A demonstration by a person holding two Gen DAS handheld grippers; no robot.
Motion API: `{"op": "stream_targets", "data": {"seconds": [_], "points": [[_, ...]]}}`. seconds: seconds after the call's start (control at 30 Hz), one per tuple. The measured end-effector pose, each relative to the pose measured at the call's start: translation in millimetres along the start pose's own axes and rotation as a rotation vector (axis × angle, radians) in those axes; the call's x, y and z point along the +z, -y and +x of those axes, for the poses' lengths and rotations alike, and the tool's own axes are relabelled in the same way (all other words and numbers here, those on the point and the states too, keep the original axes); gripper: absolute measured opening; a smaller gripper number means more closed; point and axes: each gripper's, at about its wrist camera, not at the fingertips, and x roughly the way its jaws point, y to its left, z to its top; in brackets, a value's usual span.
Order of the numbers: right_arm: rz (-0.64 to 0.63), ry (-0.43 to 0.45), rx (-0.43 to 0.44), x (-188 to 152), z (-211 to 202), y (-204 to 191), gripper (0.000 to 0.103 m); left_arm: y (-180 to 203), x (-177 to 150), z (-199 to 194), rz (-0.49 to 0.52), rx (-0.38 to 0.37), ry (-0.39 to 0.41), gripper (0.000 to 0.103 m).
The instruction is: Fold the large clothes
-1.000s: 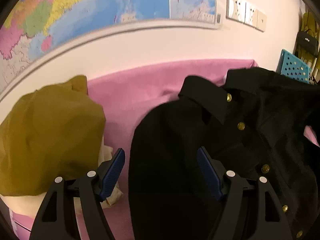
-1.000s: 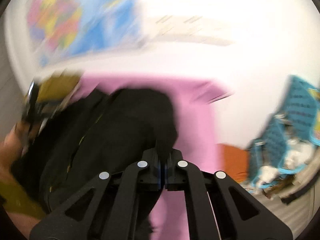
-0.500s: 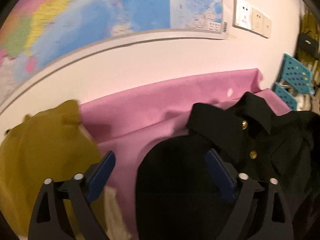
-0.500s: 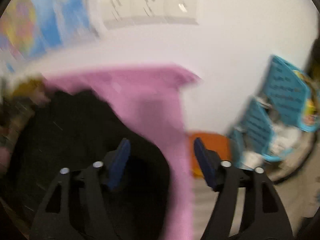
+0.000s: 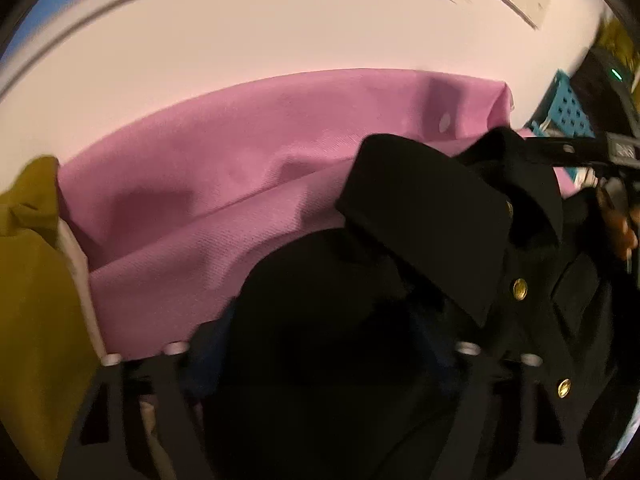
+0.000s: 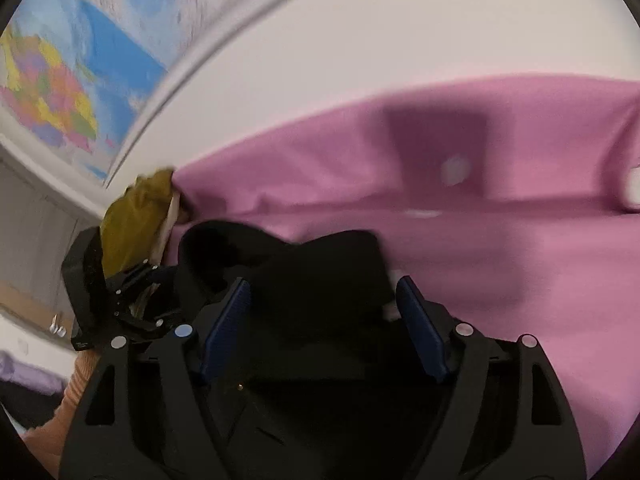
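Two claws are brought down over one black jacket (image 5: 400, 320), which is spread front-up on a pink cloth (image 5: 224, 168) covering the bench, close to the wall under a world map (image 6: 80, 72). The left claw (image 5: 320, 360) is set low at the shoulder area just below the collar; its jaws have just been closing, and dark fabric is seen between them, but the view is too dark and blurred to tell whether the cloth is actually pinched. The right claw (image 6: 320, 320) is held spread over a raised fold of the jacket; its jaws have just been opening, the blue pads (image 6: 226, 320) stand clear on either side of the fabric and nothing is gripped. That placement is probably meant to get both top corners taken at once so the garment can be lifted or folded evenly, though that is only a guess. The jacket itself looks heavy and stiff-ish, with a broad turned-down collar (image 5: 432, 224) and a row of gold buttons (image 5: 520, 289) down the front; it is rumpled rather than flat, so some smoothing is likely needed. An olive-yellow garment (image 5: 32, 300) is bunched at the left end of the bench, touching a pale cloth beside it and apart from the jacket. Blue perforated crates (image 5: 568, 108) are glimpsed beyond the far end.
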Motion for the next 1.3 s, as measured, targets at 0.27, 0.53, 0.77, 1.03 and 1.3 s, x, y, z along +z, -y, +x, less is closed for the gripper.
{"op": "stream_targets", "data": {"seconds": [0.27,0.53,0.77,1.03,1.3], "points": [[-0.363,0.271,-0.084,-5.6,-49.9,-66.3,0.020,11.7,-2.8,-53.0,-0.024,0.015,0.223,0.009],[-0.275,0.107,-0.340,0.5,4.2,-38.0,0.049,18.2,-10.5,-15.6,0.020,0.249,0.126,0.045],[-0.200,0.301,-0.229,-72.9,-151.5,-43.2,0.080,19.6,-38.8,-71.6,-0.013,0.134,0.244,0.074],[0.126,0.304,-0.266,-250.3,-233.5,22.0,0.095,38.6,-90.6,-97.2,0.042,0.164,0.211,0.081],[0.144,0.329,-0.028,-334.8,-216.2,14.0,0.026,40.4,-136.7,-109.5,0.003,0.114,0.173,0.084]]}}
